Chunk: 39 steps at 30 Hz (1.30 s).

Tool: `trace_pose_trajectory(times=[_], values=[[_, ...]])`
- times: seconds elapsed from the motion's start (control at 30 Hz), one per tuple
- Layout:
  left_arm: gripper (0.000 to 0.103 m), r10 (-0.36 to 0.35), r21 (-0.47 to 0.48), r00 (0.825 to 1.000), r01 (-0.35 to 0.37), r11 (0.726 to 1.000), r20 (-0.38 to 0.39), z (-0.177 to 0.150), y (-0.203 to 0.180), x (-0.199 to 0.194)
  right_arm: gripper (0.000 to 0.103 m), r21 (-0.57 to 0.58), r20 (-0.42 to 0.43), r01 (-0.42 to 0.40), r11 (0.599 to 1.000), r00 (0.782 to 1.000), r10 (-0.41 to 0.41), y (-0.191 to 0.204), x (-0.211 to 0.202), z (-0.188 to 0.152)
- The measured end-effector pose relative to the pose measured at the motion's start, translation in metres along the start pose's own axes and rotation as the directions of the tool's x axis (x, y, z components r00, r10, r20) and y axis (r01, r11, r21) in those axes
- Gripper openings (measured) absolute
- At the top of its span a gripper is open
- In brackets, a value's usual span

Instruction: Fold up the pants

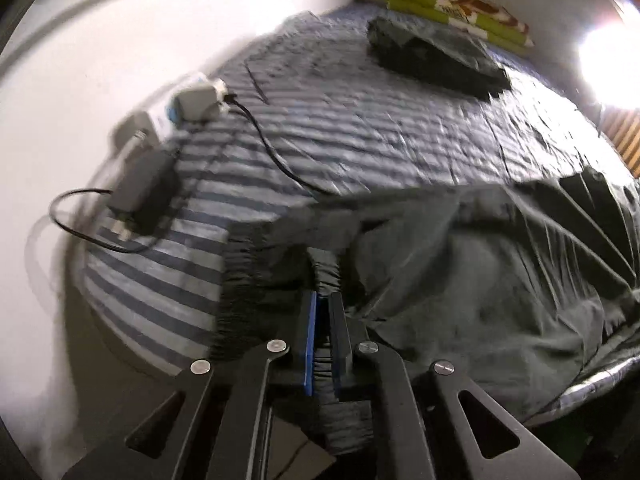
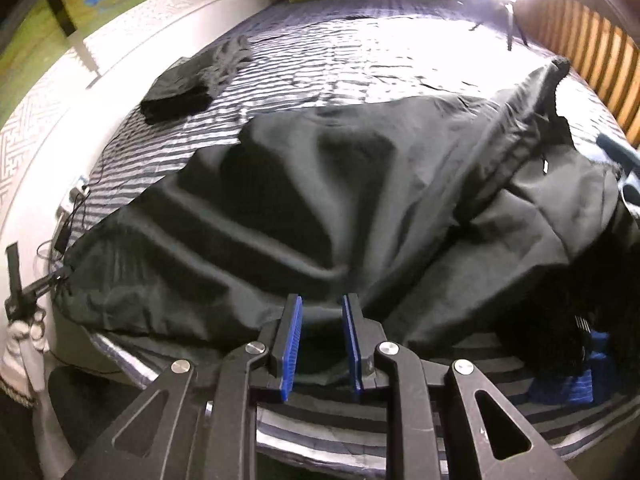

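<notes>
Dark grey pants (image 2: 320, 200) spread rumpled across the near part of a bed under a blue-and-grey striped bedspread (image 1: 360, 128), fabric bunched in long folds, gathered elastic waistband (image 1: 240, 280) at the near left edge in the left wrist view. Drawstring waist section also raised toward the far right in the right wrist view, beside a slatted wooden headboard (image 2: 592, 52).

Left hand-held gripper (image 1: 323, 300) clamped together on a pinched ridge of the pants' dark fabric, blue pads nearly meeting with cloth squeezed between them. Picture blurred here, so exact spot on the garment hard to tell beyond being just beside the waistband.

Right hand-held gripper (image 2: 322, 306) with fingers apart, blue pads (image 2: 292, 344) on either side of the near hem of the pants, cloth lying in the gap but not pressed by either pad. Striped bedspread visible below the fingers.

Farther up the bed: a second dark garment, folded (image 1: 436, 60), lying flat near the far end, well apart from the pants. Green, white and brown folded blanket (image 1: 460, 8) stacked against the far wall. Near the left bed edge, a black power adapter (image 1: 144, 192) with black cable (image 1: 272, 148) trailing across the stripes to a grey charger block (image 1: 200, 100). Bright lamp glare (image 1: 612, 68) at the far right.
</notes>
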<state>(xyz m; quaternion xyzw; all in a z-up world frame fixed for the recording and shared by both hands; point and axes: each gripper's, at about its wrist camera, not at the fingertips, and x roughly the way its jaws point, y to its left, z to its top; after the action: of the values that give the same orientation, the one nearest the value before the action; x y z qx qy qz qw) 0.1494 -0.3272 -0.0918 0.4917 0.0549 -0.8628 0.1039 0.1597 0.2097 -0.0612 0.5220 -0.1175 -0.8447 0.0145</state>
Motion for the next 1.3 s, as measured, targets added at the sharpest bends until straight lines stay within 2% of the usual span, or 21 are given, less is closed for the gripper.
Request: trace_pose_trajectory(times=[0.07, 0.17, 0.33, 0.37, 0.53, 0.57, 0.63, 0.77, 0.87, 0.93, 0.97, 1.0, 1.03, 1.1, 1.13, 1.17, 1.27, 1.3], values=[[0.005, 0.048, 0.005, 0.998, -0.048, 0.999, 0.027, 0.004, 0.006, -0.011, 0.019, 0.011, 0.002, 0.002, 1.000, 1.000, -0.002, -0.003, 0.001, 0.000], [0.005, 0.068, -0.002, 0.997, -0.068, 0.998, 0.042, 0.009, 0.015, -0.017, 0.019, 0.013, -0.004, -0.002, 1.000, 1.000, 0.002, -0.003, 0.004, -0.001], [0.005, 0.191, -0.001, 0.980, -0.191, 0.982, 0.060, 0.021, 0.028, -0.012, 0.019, 0.007, -0.020, -0.005, 1.000, 1.000, 0.005, -0.001, 0.010, -0.004], [0.005, 0.227, -0.010, 0.972, -0.227, 0.974, 0.053, 0.024, 0.034, -0.005, 0.019, 0.010, -0.023, -0.004, 1.000, 1.000, 0.004, -0.002, 0.010, -0.005], [0.012, 0.284, 0.022, 0.959, -0.284, 0.959, -0.010, 0.027, 0.041, 0.024, 0.019, 0.037, -0.014, 0.010, 0.999, 1.000, -0.010, -0.016, 0.006, -0.002], [0.013, 0.263, 0.013, 0.965, -0.263, 0.965, -0.014, 0.028, 0.041, 0.022, 0.019, 0.047, -0.010, 0.008, 0.999, 1.000, -0.008, -0.021, 0.004, 0.000], [0.030, 0.269, -0.002, 0.963, -0.269, 0.963, 0.007, 0.029, 0.040, 0.013, 0.019, 0.080, 0.012, 0.013, 0.997, 1.000, -0.014, -0.038, -0.006, 0.006], [0.041, 0.248, 0.010, 0.963, -0.250, 0.968, 0.102, 0.037, 0.018, -0.029, 0.029, 0.195, 0.077, 0.026, 0.980, 0.996, -0.041, -0.093, -0.034, 0.026], [0.050, 0.104, 0.098, 0.981, -0.121, 0.988, 0.162, 0.044, -0.034, -0.057, 0.035, 0.302, 0.119, 0.020, 0.953, 0.991, -0.059, -0.143, -0.052, 0.050], [0.064, -0.011, 0.206, 0.985, -0.025, 0.978, 0.171, 0.047, -0.084, -0.066, 0.040, 0.347, 0.135, 0.026, 0.938, 0.988, -0.078, -0.171, -0.058, 0.068], [0.065, -0.067, 0.262, 0.984, 0.021, 0.965, 0.168, 0.047, -0.111, -0.067, 0.044, 0.360, 0.142, 0.029, 0.933, 0.986, -0.086, -0.183, -0.059, 0.077], [0.066, -0.124, 0.336, 0.981, 0.068, 0.940, 0.149, 0.045, -0.149, -0.066, 0.046, 0.375, 0.148, 0.044, 0.926, 0.983, -0.107, -0.196, -0.060, 0.088], [0.066, -0.156, 0.379, 0.979, 0.096, 0.920, 0.133, 0.043, -0.173, -0.064, 0.046, 0.384, 0.151, 0.056, 0.921, 0.981, -0.122, -0.205, -0.059, 0.097], [0.066, -0.231, 0.491, 0.969, 0.161, 0.856, 0.085, 0.036, -0.234, -0.056, 0.047, 0.403, 0.144, 0.059, 0.913, 0.981, -0.127, -0.218, -0.054, 0.114], [0.066, -0.252, 0.529, 0.965, 0.179, 0.830, 0.069, 0.032, -0.257, -0.054, 0.047, 0.415, 0.136, 0.047, 0.909, 0.984, -0.113, -0.224, -0.050, 0.122], [0.066, -0.283, 0.577, 0.958, 0.206, 0.790, 0.045, 0.025, -0.286, -0.050, 0.048, 0.425, 0.125, 0.025, 0.905, 0.988, -0.086, -0.228, -0.045, 0.133], [0.066, -0.345, 0.682, 0.938, 0.267, 0.681, -0.023, 0.007, -0.351, -0.045, 0.051, 0.469, 0.095, -0.031, 0.883, 0.995, -0.015, -0.243, -0.027, 0.161], [0.068, -0.355, 0.697, 0.934, 0.282, 0.659, -0.042, 0.003, -0.365, -0.042, 0.052, 0.486, 0.090, -0.034, 0.873, 0.996, -0.012, -0.247, -0.023, 0.165]])
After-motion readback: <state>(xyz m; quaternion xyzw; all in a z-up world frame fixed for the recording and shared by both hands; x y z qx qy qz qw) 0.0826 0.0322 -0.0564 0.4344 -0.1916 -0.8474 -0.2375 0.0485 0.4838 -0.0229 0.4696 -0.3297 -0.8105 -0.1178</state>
